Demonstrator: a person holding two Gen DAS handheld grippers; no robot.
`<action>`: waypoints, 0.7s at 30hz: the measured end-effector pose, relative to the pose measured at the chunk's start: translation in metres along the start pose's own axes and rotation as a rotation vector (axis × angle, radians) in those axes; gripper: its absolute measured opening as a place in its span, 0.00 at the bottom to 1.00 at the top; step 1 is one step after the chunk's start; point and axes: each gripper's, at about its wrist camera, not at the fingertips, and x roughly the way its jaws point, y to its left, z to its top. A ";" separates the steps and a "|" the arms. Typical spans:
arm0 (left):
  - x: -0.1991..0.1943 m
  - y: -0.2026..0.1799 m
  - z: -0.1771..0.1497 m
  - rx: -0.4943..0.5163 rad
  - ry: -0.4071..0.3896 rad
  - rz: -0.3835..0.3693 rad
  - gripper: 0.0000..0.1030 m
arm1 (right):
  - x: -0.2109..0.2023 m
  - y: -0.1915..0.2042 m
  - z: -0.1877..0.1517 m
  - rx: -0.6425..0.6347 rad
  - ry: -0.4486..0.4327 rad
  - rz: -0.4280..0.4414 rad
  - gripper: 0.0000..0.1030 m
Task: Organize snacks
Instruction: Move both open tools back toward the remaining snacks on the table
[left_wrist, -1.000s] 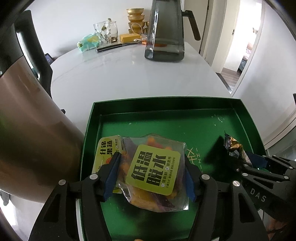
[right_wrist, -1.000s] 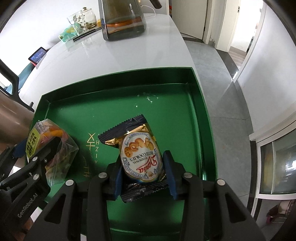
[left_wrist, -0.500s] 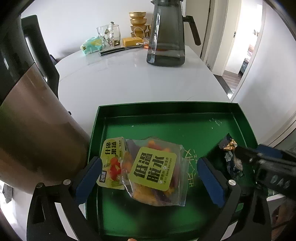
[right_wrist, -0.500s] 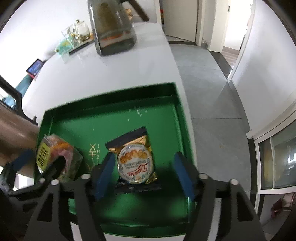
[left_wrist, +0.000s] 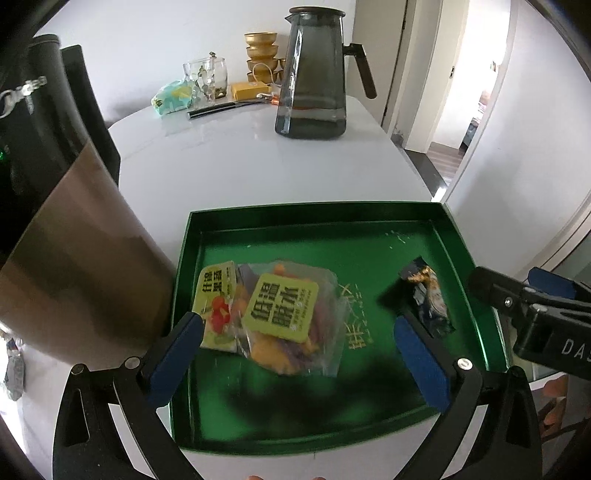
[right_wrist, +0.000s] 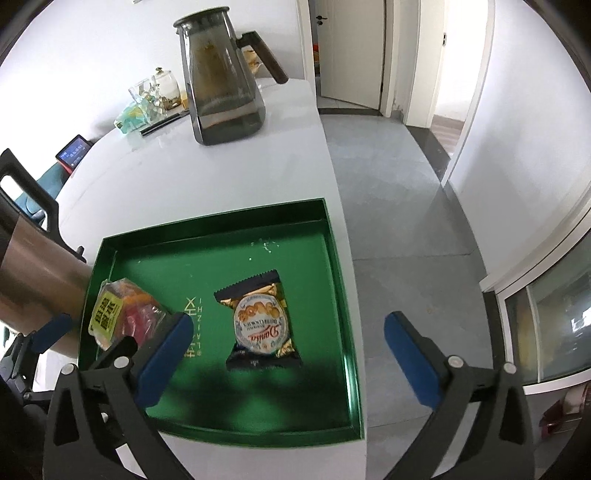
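Observation:
A green tray (left_wrist: 314, 212) (right_wrist: 221, 225) sits on the white table. In its left part lies a clear bag of dried fruit with a yellow label (left_wrist: 284, 314) (right_wrist: 122, 317), partly over a second yellow packet (left_wrist: 216, 302). A cookie packet (right_wrist: 262, 321) (left_wrist: 428, 299) lies in the right part. My left gripper (left_wrist: 299, 354) is open and empty, raised above the fruit bag. My right gripper (right_wrist: 288, 354) is open and empty, raised above the cookie packet.
A brown metal kettle (left_wrist: 74, 258) (right_wrist: 33, 269) stands against the tray's left side. A dark glass pitcher (left_wrist: 314, 74) (right_wrist: 221, 77), glass jars (left_wrist: 203, 77), gold bowls (left_wrist: 260, 50) and small items stand at the table's far end. The table's right edge (right_wrist: 332, 177) drops to the floor.
Both grippers opened and let go of their packets, the left of the fruit bag, the right of the cookie packet. Both then pulled back and up; the packets stay in the tray.

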 end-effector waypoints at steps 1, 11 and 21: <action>-0.005 0.000 -0.002 0.001 0.000 -0.008 0.98 | -0.005 0.000 -0.002 0.002 -0.005 0.000 1.00; -0.082 0.018 -0.016 0.012 -0.076 -0.066 0.98 | -0.073 0.017 -0.028 0.010 -0.084 -0.012 1.00; -0.132 0.080 -0.053 -0.009 -0.101 -0.031 0.99 | -0.116 0.069 -0.068 -0.012 -0.128 0.030 1.00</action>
